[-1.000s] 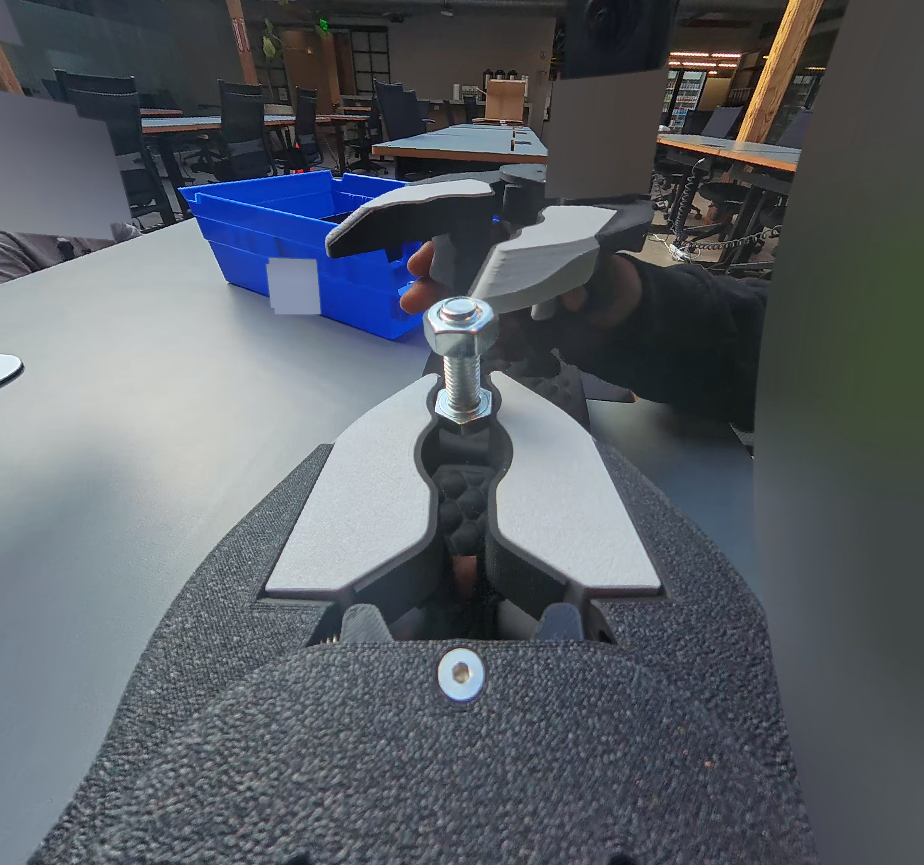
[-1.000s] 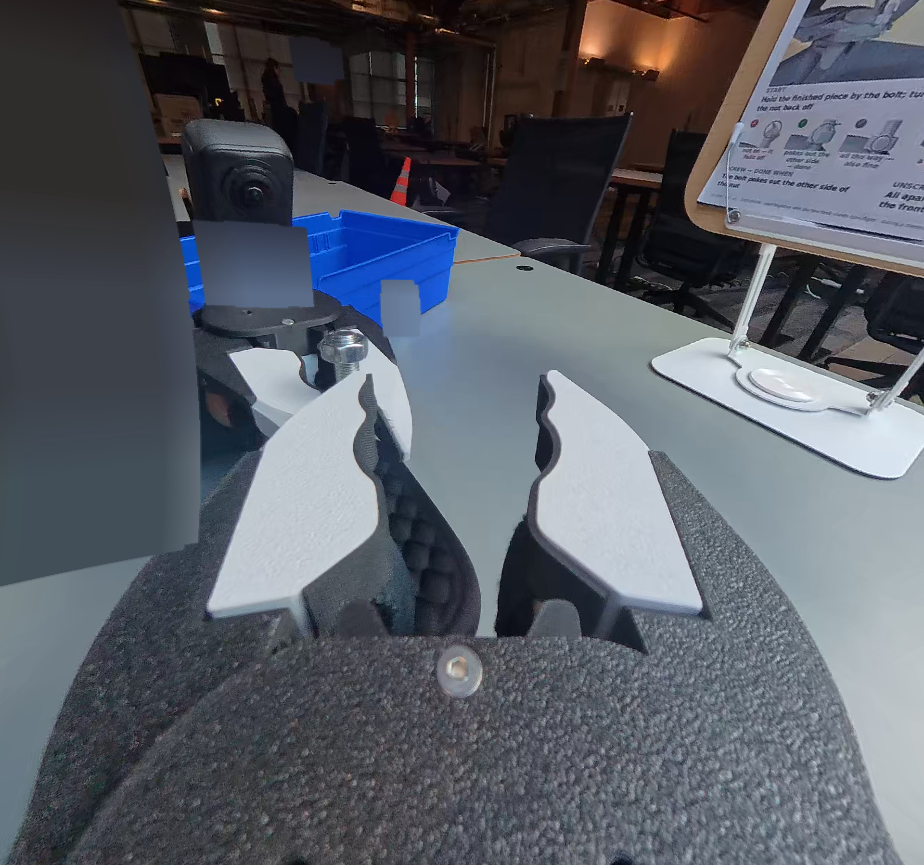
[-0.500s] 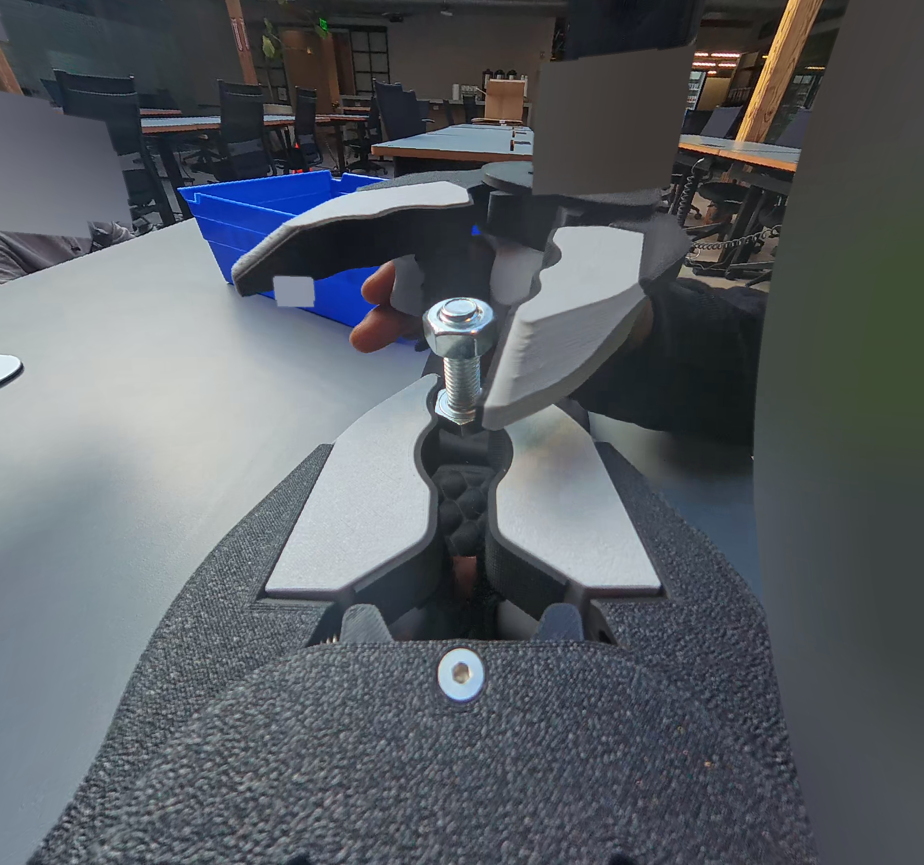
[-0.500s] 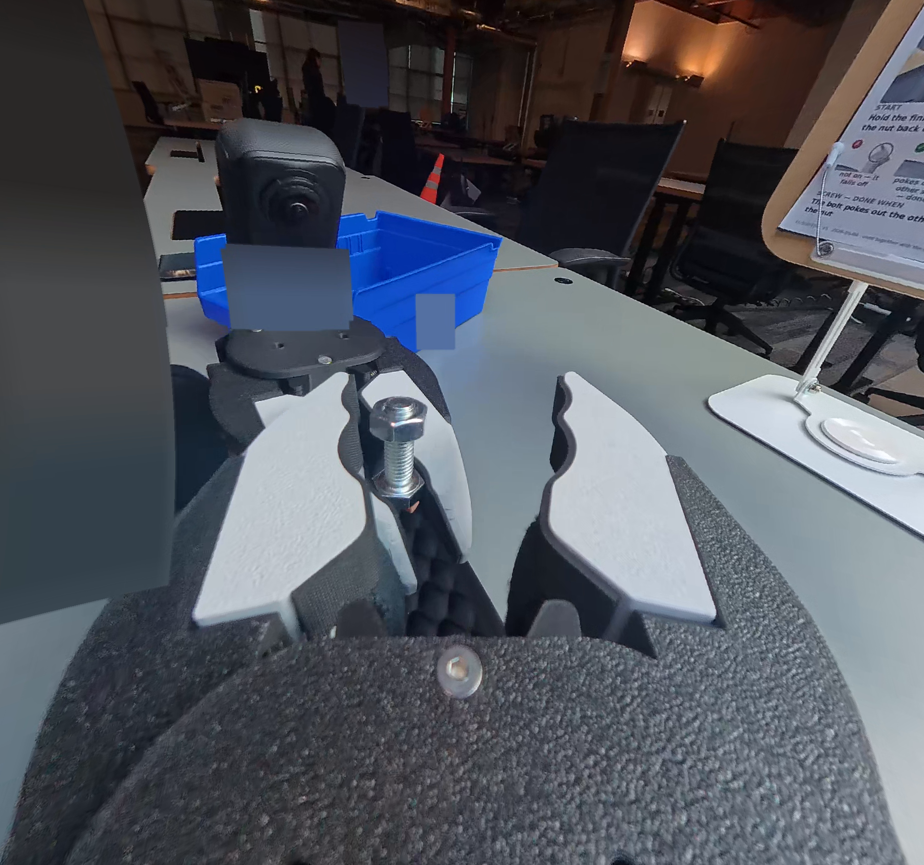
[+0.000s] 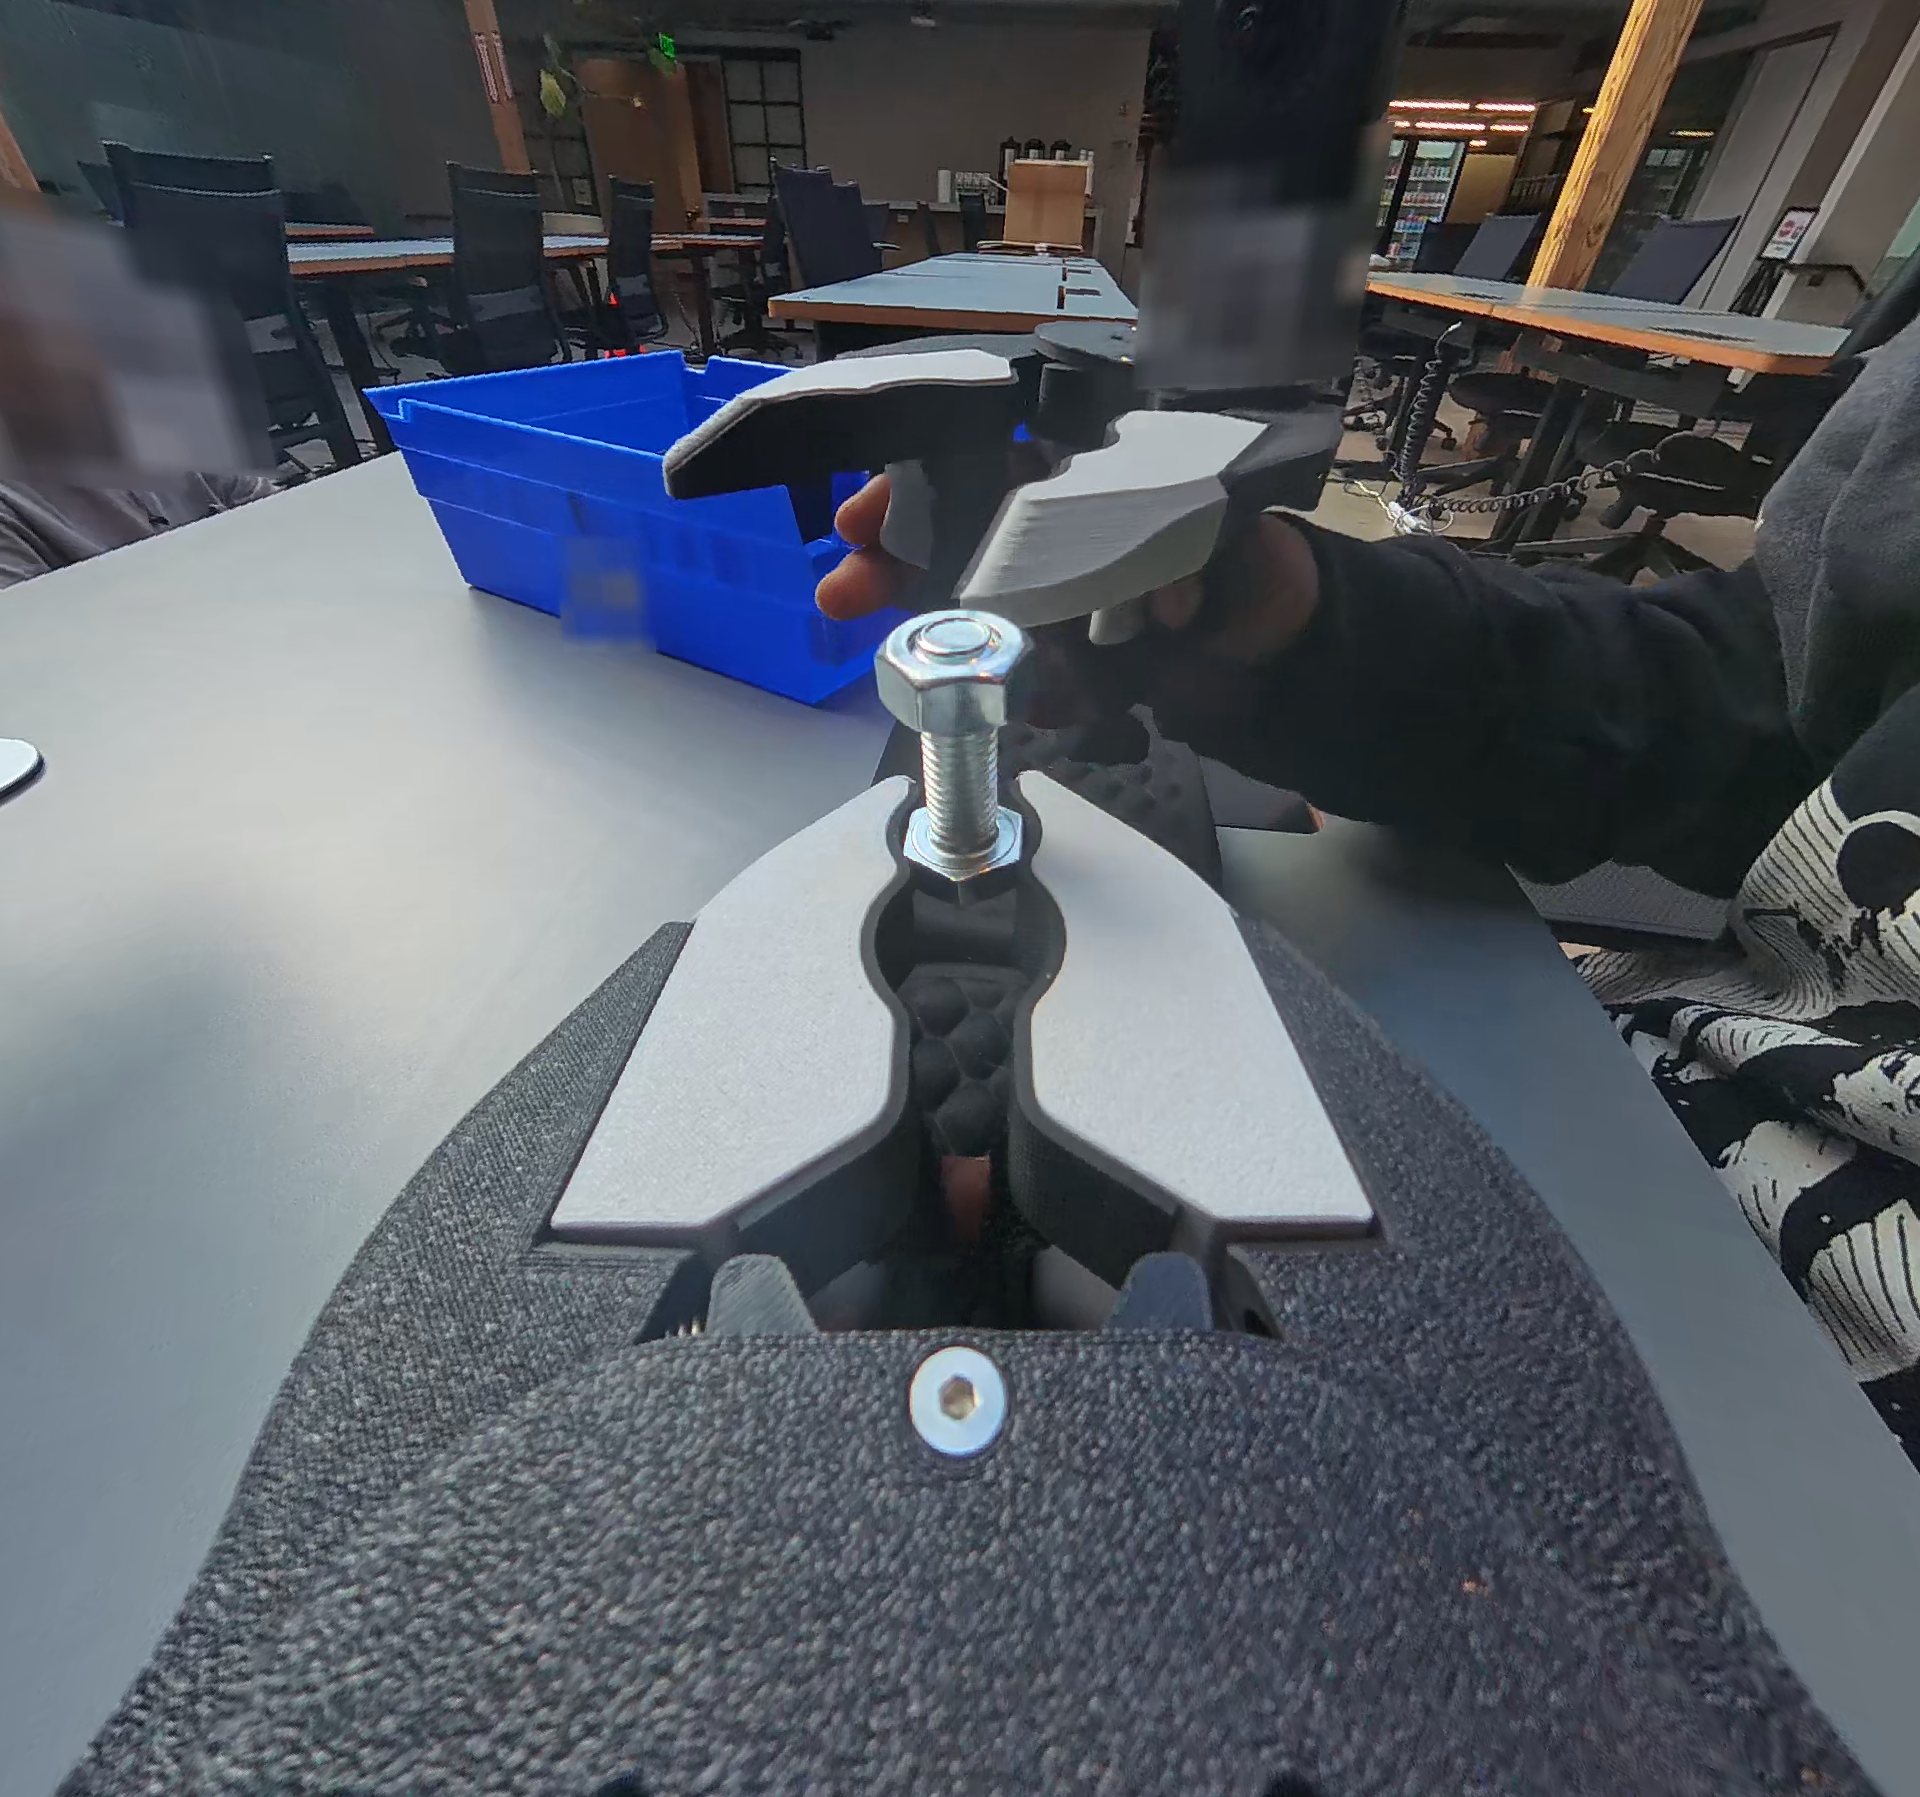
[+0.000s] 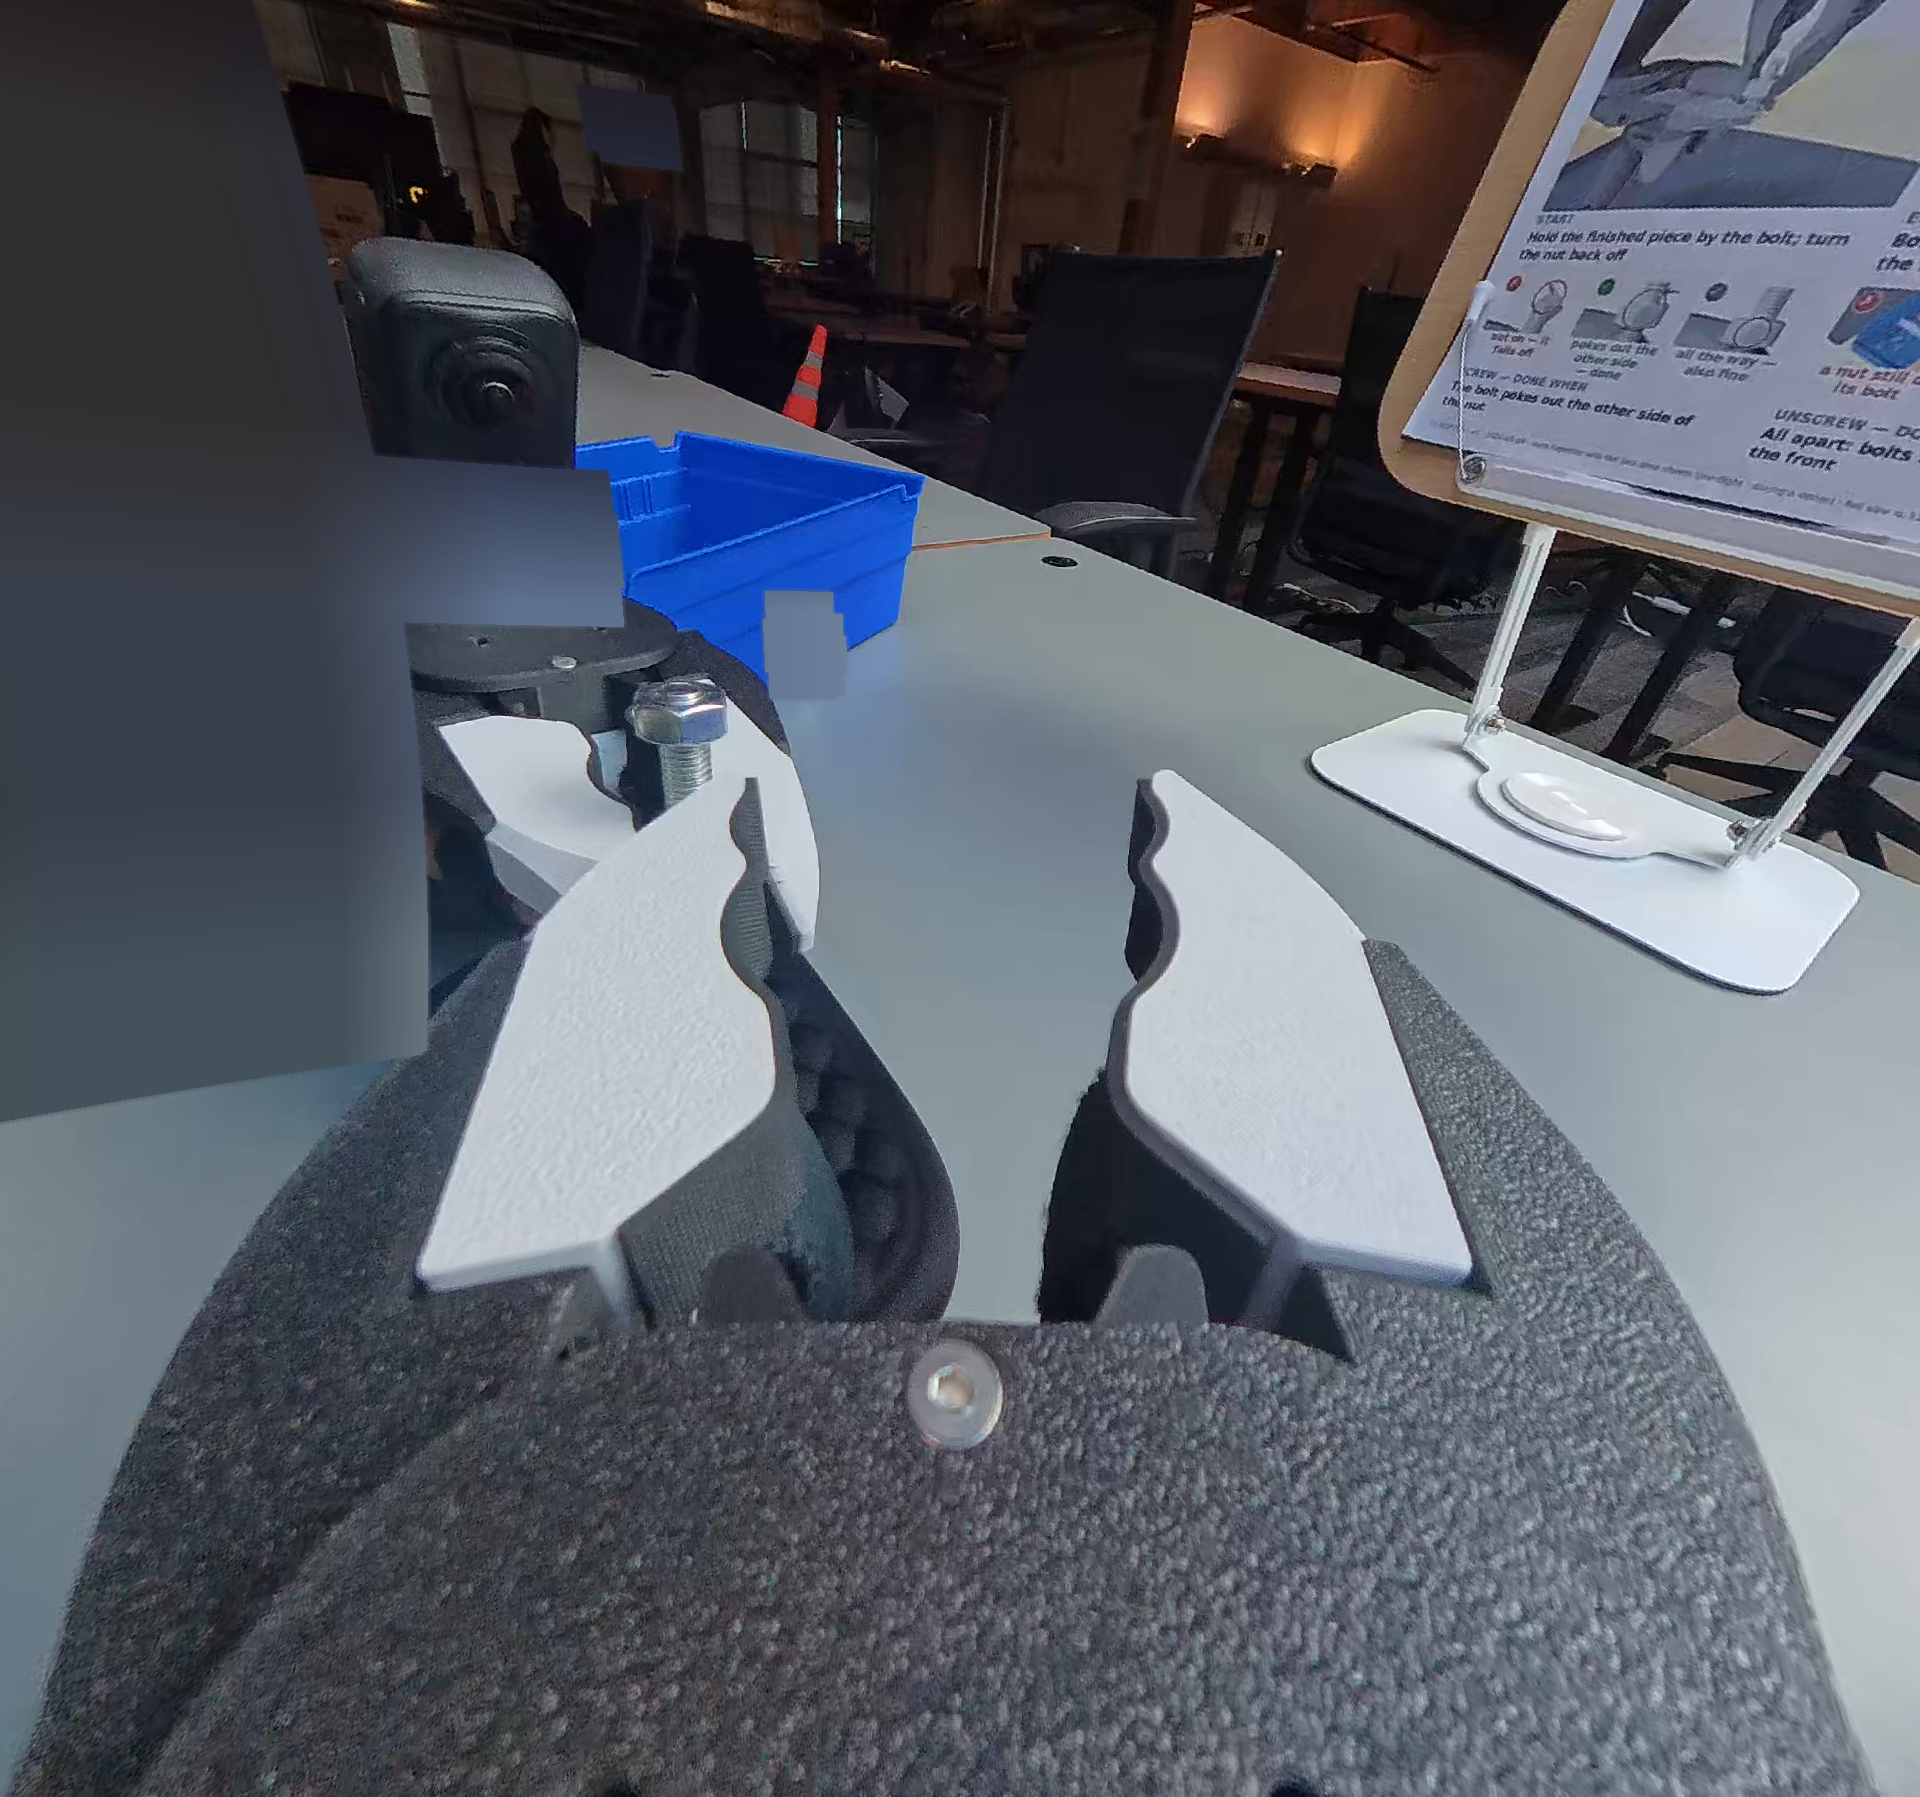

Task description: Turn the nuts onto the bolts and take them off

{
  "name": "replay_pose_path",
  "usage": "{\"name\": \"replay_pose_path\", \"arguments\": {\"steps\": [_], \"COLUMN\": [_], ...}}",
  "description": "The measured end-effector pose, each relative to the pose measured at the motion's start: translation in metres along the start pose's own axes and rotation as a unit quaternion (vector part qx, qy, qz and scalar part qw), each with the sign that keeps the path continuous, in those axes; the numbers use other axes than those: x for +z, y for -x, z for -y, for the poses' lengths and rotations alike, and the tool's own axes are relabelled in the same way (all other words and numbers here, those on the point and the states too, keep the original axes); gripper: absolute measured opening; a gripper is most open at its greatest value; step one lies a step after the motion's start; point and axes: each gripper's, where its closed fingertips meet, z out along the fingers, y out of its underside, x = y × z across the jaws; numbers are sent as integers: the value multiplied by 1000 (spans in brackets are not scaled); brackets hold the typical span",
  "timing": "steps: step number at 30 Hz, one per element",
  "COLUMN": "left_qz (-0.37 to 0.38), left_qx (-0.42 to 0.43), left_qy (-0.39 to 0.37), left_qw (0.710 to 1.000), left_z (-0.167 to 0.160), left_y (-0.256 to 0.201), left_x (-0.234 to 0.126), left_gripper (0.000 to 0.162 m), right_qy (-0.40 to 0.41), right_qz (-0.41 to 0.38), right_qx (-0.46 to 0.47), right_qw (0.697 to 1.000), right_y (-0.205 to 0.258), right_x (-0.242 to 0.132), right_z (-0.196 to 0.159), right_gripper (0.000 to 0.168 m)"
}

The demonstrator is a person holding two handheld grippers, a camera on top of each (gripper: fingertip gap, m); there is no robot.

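The left gripper (image 5: 961, 812) has its fingers closed around the lower end of a bolt (image 5: 956, 771), which stands upright between the fingertips. What sits at the fingertips looks like a hex piece, and a second hex piece sits at the top of the threaded shaft; one is the bolt head and the other the nut (image 5: 951, 672), and the top one appears to be the nut with the shaft end showing in its middle. The bolt is held above the grey worktop (image 5: 312, 760), not touching it.

The right gripper (image 6: 951, 874) has its fingers spread wide apart, holding nothing. In the left wrist view it hangs just behind and above the bolt, its two pale fingers (image 5: 1101, 521) splayed, held by a hand (image 5: 1195, 594) in a dark sleeve. In the right wrist view the bolt (image 6: 675, 739) shows to the left of the open fingers, outside the gap between them, just beyond the left fingertip.

A blue bin (image 5: 582, 490) rests on the worktop behind both grippers. To the right, in the right wrist view, a white stand (image 6: 1579, 843) carries a clipboard with a printed sheet (image 6: 1704, 220)
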Motion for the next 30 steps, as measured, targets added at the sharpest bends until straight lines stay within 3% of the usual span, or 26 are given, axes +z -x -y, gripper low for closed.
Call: {"name": "replay_pose_path", "arguments": {"steps": [9,14,30], "left_qz": [0,0,-1], "left_qx": [-1,1,2], "left_qy": [-1,0,1], "left_qw": [1000,1000,1000], "left_z": [0,0,0], "left_y": [0,0,0], "left_x": [0,0,1], "left_gripper": [14,14,14], "right_qy": [-10,7,-3], "right_qz": [51,30,-3], "right_qx": [-13,-17,2], "right_qw": [999,999,1000], "right_y": [34,33,1], "right_x": [30,48,2], "right_z": [10,4,1], "right_gripper": [76,74,69]}}
